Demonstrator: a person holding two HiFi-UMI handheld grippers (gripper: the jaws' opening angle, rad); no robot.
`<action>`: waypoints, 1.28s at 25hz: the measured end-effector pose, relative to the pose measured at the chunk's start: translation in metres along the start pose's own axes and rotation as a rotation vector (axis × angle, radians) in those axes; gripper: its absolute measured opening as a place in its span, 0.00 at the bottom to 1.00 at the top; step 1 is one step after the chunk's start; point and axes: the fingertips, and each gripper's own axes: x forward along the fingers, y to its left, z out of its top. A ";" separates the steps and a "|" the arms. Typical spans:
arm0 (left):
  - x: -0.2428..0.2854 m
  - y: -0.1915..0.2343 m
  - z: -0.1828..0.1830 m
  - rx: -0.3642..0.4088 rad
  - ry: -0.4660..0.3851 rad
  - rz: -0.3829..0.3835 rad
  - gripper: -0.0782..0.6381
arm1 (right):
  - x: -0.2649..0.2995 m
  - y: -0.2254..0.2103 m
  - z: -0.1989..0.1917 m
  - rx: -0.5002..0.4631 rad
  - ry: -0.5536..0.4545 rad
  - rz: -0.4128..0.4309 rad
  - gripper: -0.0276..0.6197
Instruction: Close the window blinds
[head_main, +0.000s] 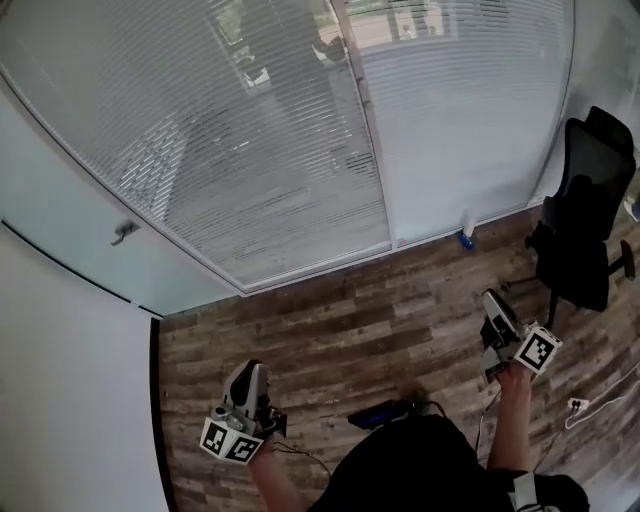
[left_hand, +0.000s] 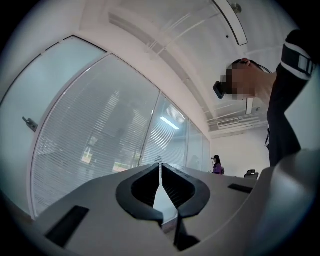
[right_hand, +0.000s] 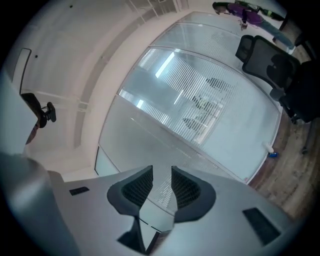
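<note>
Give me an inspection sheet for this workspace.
Surface: wood-plank floor.
Job's things: window blinds, down on both panes; the left pane's slats let shapes behind show through.
Clutter: small blue-and-white object at the foot of the glass; black office chair at right.
Grippers: left gripper shut, empty; right gripper open, empty; neither at the blinds.
Cables: white cable with plug on the floor, right.
Surroundings: door handle on the frosted panel, left; second person far off.

My right gripper (right_hand: 161, 170) with jaws apart and nothing between them, I see the blinds (right_hand: 200, 95) behind a glass wall (right_hand: 150, 135) ahead, black office chair (right_hand: 270, 62) upper right, wood floor (right_hand: 295, 170) at right, small blue thing (right_hand: 272, 154) at the glass's foot
</note>
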 end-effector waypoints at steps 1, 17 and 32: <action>-0.002 -0.005 0.000 0.002 0.006 -0.023 0.14 | -0.013 0.003 -0.005 -0.004 -0.005 -0.016 0.23; -0.095 -0.077 -0.073 -0.132 0.092 -0.169 0.14 | -0.196 0.130 -0.043 -0.249 0.050 -0.242 0.23; -0.126 -0.130 -0.054 -0.031 0.069 -0.044 0.14 | -0.206 0.121 -0.025 -0.201 0.045 -0.070 0.23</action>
